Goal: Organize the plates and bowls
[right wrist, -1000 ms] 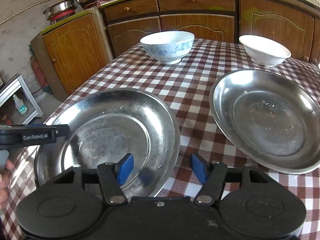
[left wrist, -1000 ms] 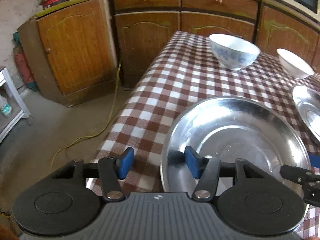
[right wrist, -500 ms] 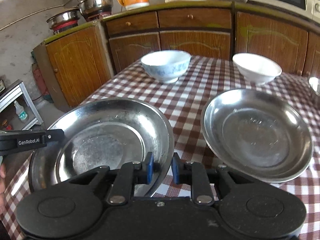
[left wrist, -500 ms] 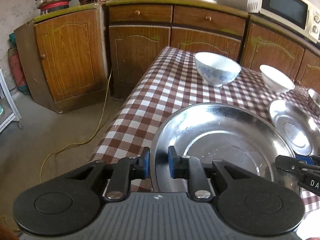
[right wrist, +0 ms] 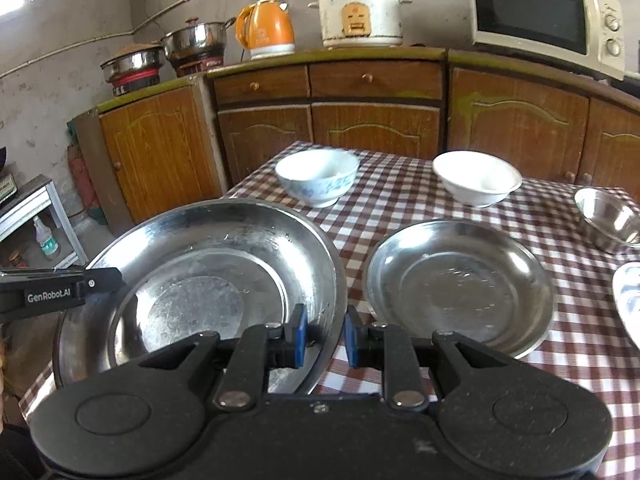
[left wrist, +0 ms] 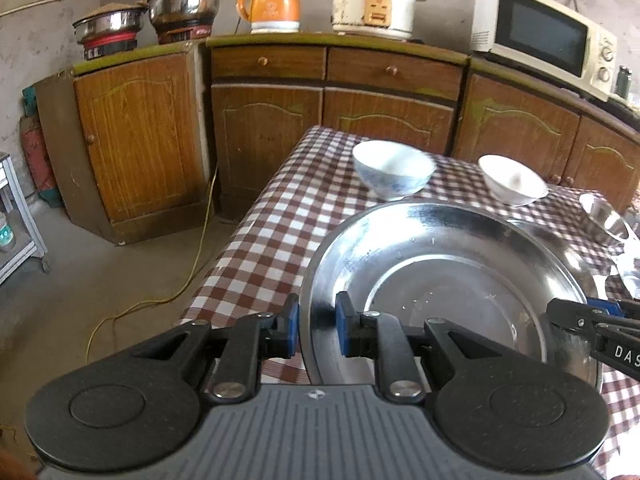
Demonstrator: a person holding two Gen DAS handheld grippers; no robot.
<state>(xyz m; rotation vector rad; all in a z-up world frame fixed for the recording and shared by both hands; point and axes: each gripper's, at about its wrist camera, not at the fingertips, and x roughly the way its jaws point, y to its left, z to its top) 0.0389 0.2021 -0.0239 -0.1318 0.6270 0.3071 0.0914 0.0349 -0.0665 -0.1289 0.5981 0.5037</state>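
A large steel plate (left wrist: 448, 272) (right wrist: 208, 276) is held off the checked table by both grippers. My left gripper (left wrist: 317, 329) is shut on its left rim. My right gripper (right wrist: 325, 335) is shut on its right rim. A second, smaller steel plate (right wrist: 460, 284) lies on the table just to the right. A blue-patterned bowl (right wrist: 317, 176) (left wrist: 394, 174) and a white bowl (right wrist: 477, 178) (left wrist: 512, 184) stand at the far side. A small steel bowl (right wrist: 608, 220) sits at the right edge.
The checked table (right wrist: 400, 204) ends at its left edge near the floor (left wrist: 100, 280). Wooden cabinets (left wrist: 272, 120) stand behind it with pots, an orange kettle (right wrist: 266, 32), a rice cooker and a microwave on top. Another steel dish edge (right wrist: 628, 304) shows far right.
Both grippers closed from open onto opposite rims of the large steel plate and lifted it. Both views rose and now show the counter top.
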